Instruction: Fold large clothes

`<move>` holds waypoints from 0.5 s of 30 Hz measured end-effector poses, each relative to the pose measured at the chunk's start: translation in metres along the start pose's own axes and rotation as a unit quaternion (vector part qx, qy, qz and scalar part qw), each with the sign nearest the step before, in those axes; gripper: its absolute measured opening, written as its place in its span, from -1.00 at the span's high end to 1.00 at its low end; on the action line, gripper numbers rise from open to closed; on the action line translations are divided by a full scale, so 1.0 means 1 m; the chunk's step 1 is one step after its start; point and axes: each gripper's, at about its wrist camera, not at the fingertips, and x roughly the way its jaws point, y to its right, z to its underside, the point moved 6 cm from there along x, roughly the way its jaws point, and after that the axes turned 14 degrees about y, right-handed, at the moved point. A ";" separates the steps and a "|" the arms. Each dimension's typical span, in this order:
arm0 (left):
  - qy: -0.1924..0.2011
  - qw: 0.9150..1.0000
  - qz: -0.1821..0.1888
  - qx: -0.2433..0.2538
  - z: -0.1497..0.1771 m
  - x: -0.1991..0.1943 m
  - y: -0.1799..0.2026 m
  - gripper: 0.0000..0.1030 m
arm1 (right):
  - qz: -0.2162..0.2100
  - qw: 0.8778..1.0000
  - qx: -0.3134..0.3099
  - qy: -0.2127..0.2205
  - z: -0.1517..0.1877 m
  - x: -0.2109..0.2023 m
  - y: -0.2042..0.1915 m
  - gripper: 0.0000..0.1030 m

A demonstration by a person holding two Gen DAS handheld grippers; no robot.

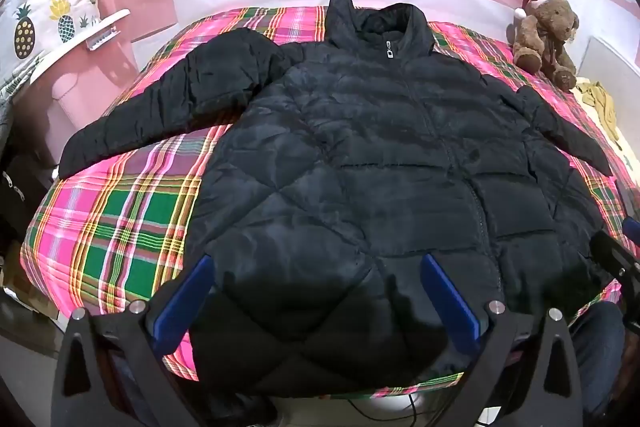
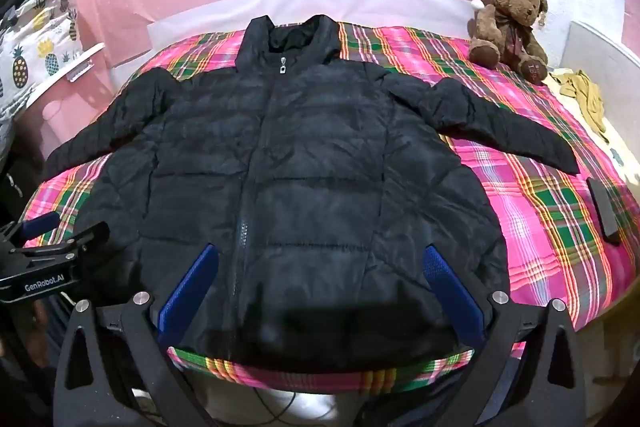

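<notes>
A black puffer jacket [image 2: 288,163] lies zipped and spread flat on the plaid bed [image 2: 560,227] beyond the fingers [image 2: 188,291]; the right gripper [image 2: 320,291] hovers wide apart over its hem; a teddy bear [image 2: 508,27] sits far beyond, rightward.

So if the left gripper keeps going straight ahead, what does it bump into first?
Probably the jacket. The open left gripper points across its lower front, which fills the space between the fingers. Depth is unclear.

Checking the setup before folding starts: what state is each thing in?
Black puffer jacket: spread flat, face up, zipped, sleeves out.
Left gripper: open, over the hem.
Right gripper: open, over the hem.
Teddy bear: sitting upright, Santa hat on.
Plaid bedspread: spread under the jacket.
</notes>
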 end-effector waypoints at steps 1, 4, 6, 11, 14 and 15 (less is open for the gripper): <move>-0.003 1.000 0.002 -0.003 0.000 0.000 0.000 -1.00 | -0.002 1.000 0.003 0.006 0.000 0.000 0.001 -0.98; -0.001 1.000 0.002 -0.002 0.000 0.000 -0.001 -1.00 | -0.002 1.000 0.003 0.004 0.000 0.000 0.002 -0.98; -0.001 1.000 0.002 -0.001 0.002 0.000 0.000 -1.00 | -0.002 1.000 0.003 0.003 0.001 0.000 0.003 -0.98; -0.003 1.000 0.004 0.001 0.001 -0.001 0.002 -1.00 | -0.004 1.000 0.006 0.004 0.000 0.000 0.006 -0.98; -0.003 1.000 0.003 0.002 0.001 -0.001 0.003 -1.00 | -0.003 1.000 0.006 0.006 -0.001 -0.001 0.005 -0.98; -0.003 1.000 0.003 0.003 0.001 -0.002 0.004 -1.00 | -0.003 1.000 0.007 0.006 0.000 -0.001 0.004 -0.98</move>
